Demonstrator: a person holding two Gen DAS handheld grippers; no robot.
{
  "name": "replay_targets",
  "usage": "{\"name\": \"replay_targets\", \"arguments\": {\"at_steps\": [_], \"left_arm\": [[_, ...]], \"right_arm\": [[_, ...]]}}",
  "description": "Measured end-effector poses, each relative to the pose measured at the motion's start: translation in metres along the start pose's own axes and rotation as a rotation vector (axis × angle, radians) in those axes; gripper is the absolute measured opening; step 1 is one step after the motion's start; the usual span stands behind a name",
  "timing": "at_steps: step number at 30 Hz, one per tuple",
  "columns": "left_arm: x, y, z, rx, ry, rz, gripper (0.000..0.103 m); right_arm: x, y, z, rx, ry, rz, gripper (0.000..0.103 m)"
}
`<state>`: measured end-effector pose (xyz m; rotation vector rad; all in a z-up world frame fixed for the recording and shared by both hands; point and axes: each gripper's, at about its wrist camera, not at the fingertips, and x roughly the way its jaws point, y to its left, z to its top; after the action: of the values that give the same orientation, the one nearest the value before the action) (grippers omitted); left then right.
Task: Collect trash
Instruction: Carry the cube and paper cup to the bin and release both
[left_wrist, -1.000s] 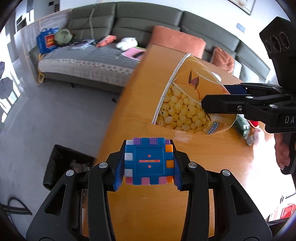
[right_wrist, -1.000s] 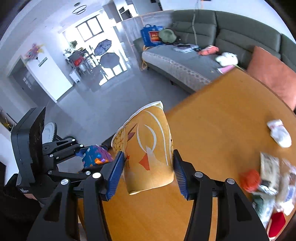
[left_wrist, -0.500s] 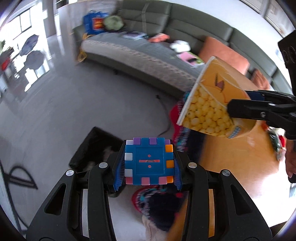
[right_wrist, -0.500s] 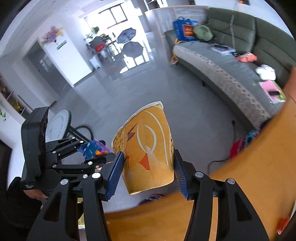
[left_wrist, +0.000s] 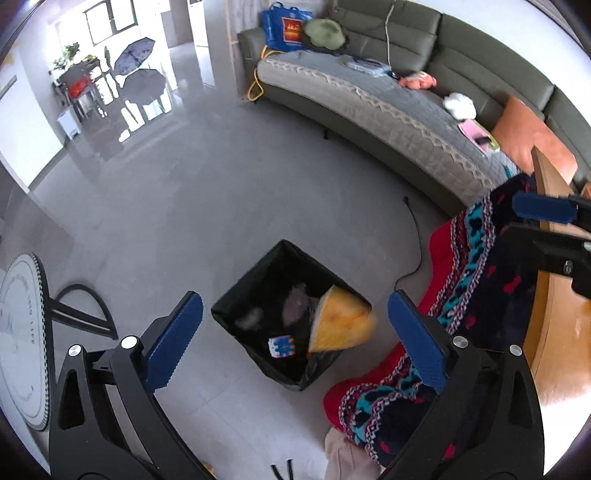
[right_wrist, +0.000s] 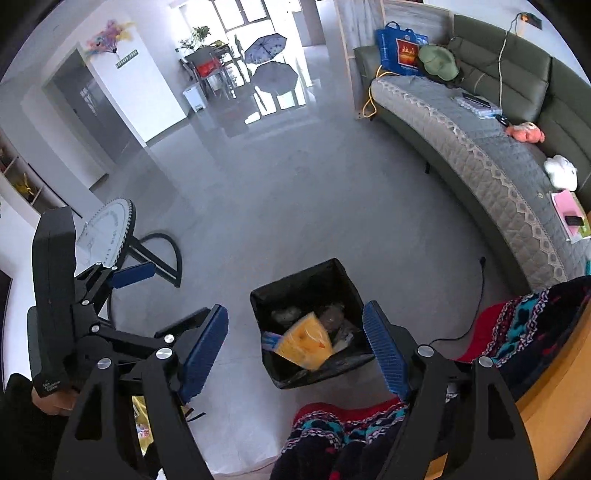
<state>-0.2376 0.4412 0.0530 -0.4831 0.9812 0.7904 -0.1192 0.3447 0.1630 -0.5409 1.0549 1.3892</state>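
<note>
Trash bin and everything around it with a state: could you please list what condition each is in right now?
Trash bin: open, black liner, partly filled.
Snack cup: in the bin, tipped on its side.
Blue puzzle cube: lying in the bin.
Left gripper: open, empty, above the bin.
Right gripper: open, empty, above the bin.
Patterned blanket: draped over the table edge.

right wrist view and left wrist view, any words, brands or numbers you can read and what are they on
None can be read for certain.
Blue tote bag on the sofa: red and gold print, too small to read.
Left claw housing: small white lettering at its lower end, too blurred.
Wall sign by the doorway: characters too small.
Round white dial on the floor: rim markings, unreadable.
Orange snack bag and blue cube in the black bin: no legible text.
</note>
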Motion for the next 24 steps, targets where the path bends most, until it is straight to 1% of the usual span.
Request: {"name": "replay_targets", "arguments": {"at_steps": [5,11,17,21,24], "left_arm": [[0.000,-0.001,0.002,0.012,-0.008,-0.005,0.097],[-0.002,-0.017,0.003,0.059,-0.010,-0.032,0.097],[-0.017,-0.054,0.007,0.128,-0.039,-0.075,0.097],[-0.033,-0.095,0.007,0.191,-0.071,-0.130,0.097],[-0.043,-0.131,0.004,0.253,-0.083,-0.169,0.097]], "right_arm": [[-0.008,-0.010,-0.003,0.027,-0.013,-0.006,0.076],[-0.029,-0.022,-0.016,0.080,-0.044,-0.013,0.076],[-0.062,-0.045,-0.039,0.156,-0.094,-0.017,0.076],[-0.089,-0.059,-0.062,0.203,-0.130,-0.037,0.076],[-0.117,-0.074,-0.086,0.241,-0.165,-0.072,0.076]]}}
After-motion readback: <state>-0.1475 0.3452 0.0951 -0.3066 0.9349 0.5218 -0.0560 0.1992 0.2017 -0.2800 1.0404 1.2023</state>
